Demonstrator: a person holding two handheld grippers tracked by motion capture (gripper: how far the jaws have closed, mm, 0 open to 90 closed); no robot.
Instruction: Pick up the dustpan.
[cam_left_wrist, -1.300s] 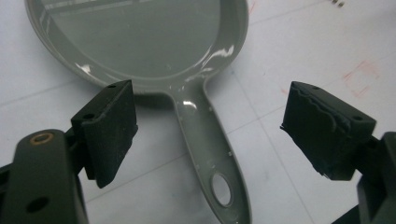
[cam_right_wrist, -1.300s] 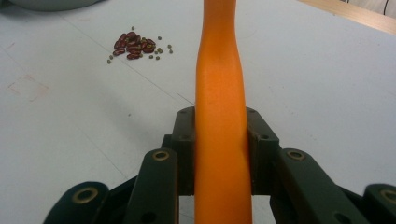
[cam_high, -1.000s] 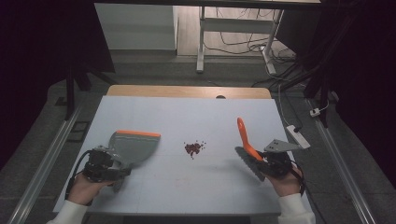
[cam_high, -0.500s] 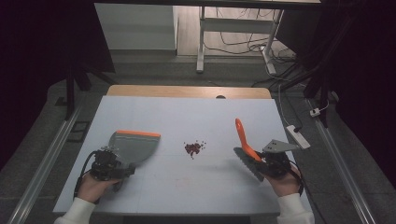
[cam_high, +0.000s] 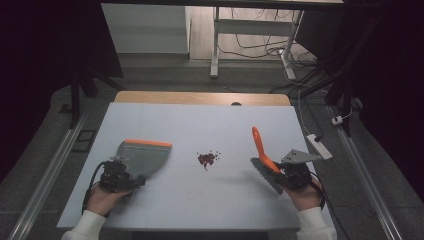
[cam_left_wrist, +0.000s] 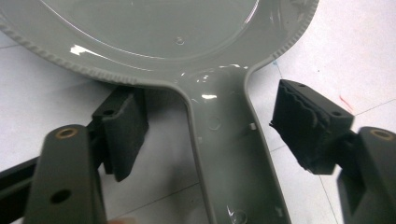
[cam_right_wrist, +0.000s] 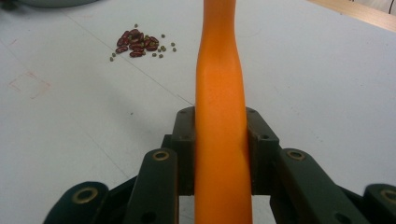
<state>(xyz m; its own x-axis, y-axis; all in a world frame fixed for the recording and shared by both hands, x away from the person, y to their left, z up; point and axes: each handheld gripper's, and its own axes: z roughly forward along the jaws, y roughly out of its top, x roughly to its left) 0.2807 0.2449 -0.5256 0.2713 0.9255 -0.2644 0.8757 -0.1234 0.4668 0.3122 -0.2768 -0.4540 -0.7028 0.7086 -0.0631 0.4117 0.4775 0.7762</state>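
A grey dustpan (cam_high: 145, 156) with an orange front lip lies on the white table (cam_high: 165, 120) at the left. Its handle (cam_left_wrist: 229, 140) runs between the jaws of my left gripper (cam_high: 125, 176) (cam_left_wrist: 212, 119). These jaws have just been closing, and both pads (cam_left_wrist: 123, 126) still stand clear of the handle. At the right, my right gripper (cam_high: 282, 172) (cam_right_wrist: 219, 126) is shut on the orange handle (cam_right_wrist: 219, 93) of a small brush (cam_high: 260, 147), held above the table with its grey bristles low. A small pile of red and green beans (cam_high: 206, 159) (cam_right_wrist: 137, 43) lies between the two tools.
A wooden strip (cam_high: 200, 98) edges the table's far side. Beyond it stand a white stand leg (cam_high: 216, 45) and loose cables on the floor. A power strip (cam_high: 318, 146) lies off the right edge. Metal rails run along both sides.
My left gripper has sunk a little over the dustpan's handle and its jaws have narrowed around it. The right gripper and the brush have kept still.
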